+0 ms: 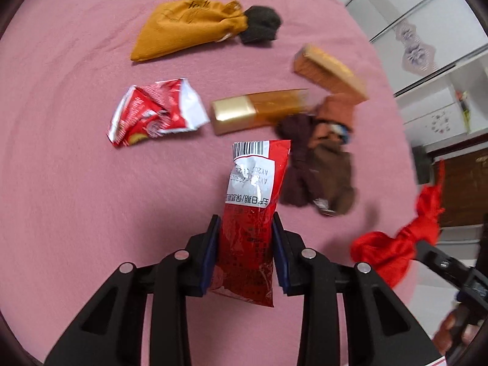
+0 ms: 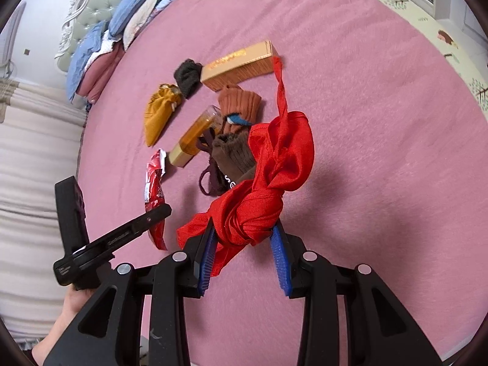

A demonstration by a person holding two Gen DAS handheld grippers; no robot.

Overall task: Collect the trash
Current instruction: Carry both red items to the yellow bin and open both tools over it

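A red snack wrapper with a white label and barcode hangs above the pink bedspread, with my left gripper shut on its lower half. A second, crumpled red and white wrapper lies on the bed further out to the left. My right gripper is shut on a knotted red cloth bag, which is lifted off the bed. In the left wrist view the same red cloth bag shows at the lower right.
On the bed lie a mustard drawstring pouch, a dark sock, an amber bottle with a gold cap, an orange box and a heap of brown socks. Pillows are stacked at the headboard. White cabinets stand beyond the bed's edge.
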